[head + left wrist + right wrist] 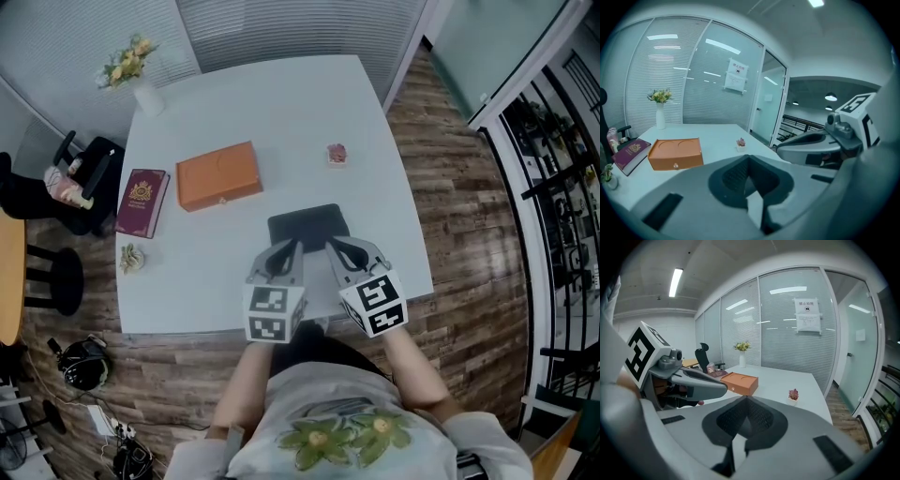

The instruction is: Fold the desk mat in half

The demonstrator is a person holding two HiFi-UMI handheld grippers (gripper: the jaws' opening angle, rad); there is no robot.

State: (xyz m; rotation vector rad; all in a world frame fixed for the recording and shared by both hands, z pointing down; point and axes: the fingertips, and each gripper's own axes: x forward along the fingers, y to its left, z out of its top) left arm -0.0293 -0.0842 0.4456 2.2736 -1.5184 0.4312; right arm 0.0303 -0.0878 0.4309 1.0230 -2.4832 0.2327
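**Both claws closed at the mat's near edge**

We see the dark desk mat (307, 221) lying at the near side of the white tabletop (281, 112), in front of the orange box (218, 175). Our left claw (284, 251) and right claw (339, 247) are both closed, their tips at the mat's near corners. We cannot tell whether they pinch its edge.

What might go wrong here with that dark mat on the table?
The left hand-held gripper and right hand-held gripper are both shut at the desk mat's near edge; I cannot tell whether they pinch it, so it may slip. Swinging it forward could knock the orange box or small plant.
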